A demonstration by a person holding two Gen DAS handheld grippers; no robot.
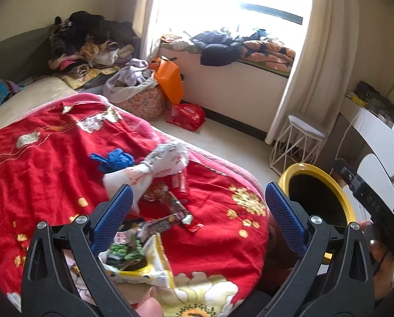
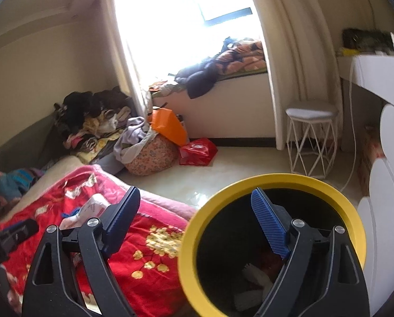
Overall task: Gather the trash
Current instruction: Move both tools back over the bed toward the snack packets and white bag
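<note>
Trash lies on the red flowered blanket (image 1: 51,158): a blue glove (image 1: 112,159), a white printed plastic bag (image 1: 154,166), a red wrapper (image 1: 179,185), dark snack wrappers (image 1: 168,216) and a green and yellow snack packet (image 1: 136,256). My left gripper (image 1: 197,206) is open and empty above the wrappers. A yellow-rimmed black bin (image 2: 250,187) stands beside the bed, with white and red trash (image 2: 255,277) inside. It also shows in the left wrist view (image 1: 326,182). My right gripper (image 2: 197,211) is open and empty, over the bin's near rim.
A white wire stool (image 2: 312,137) stands by the curtain. A red bag (image 2: 197,152), an orange bag (image 2: 170,126) and a floral laundry basket (image 2: 152,155) sit on the floor by the window seat. Clothes are piled at the bed's head (image 1: 83,45). A white desk (image 2: 376,71) is on the right.
</note>
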